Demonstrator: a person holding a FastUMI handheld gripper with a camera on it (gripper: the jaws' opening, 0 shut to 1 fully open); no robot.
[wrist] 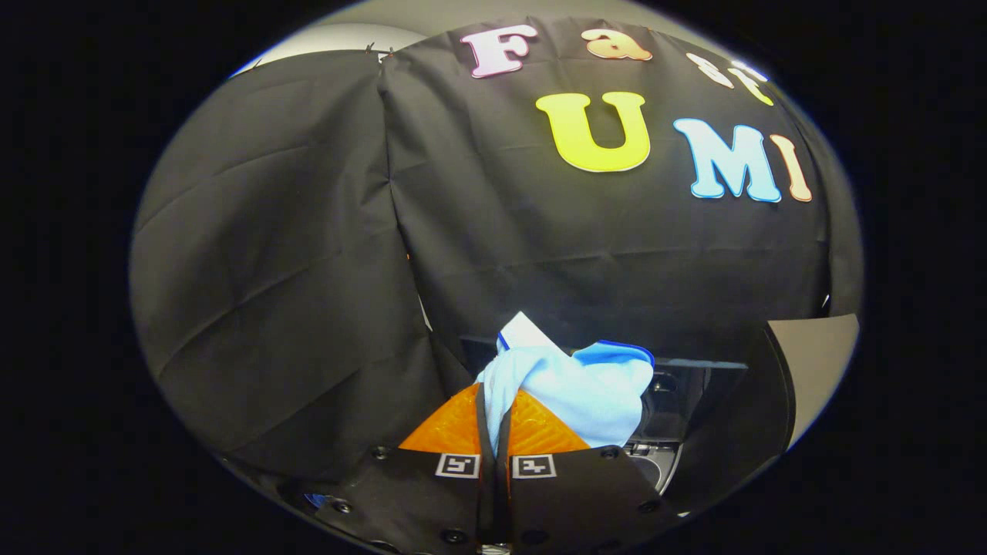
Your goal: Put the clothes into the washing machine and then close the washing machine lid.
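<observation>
A: Holding what, and where?
B: Gripper (493, 408) pinched tight on light-blue cloth (574, 385), held up over the washing machine's (678, 401) open top.
A: Handling?
B: Probably soft, light, floppy. Best kept pinched at a bunched fold.

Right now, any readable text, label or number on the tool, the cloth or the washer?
Tool, shut on the light-blue cloth: no words. Its two square black-and-white markers carry a pattern only.
Cloth: no label or print to be seen.
Washing machine, just beyond the cloth: too dark and small to read anything.
So no readable text on these.
</observation>
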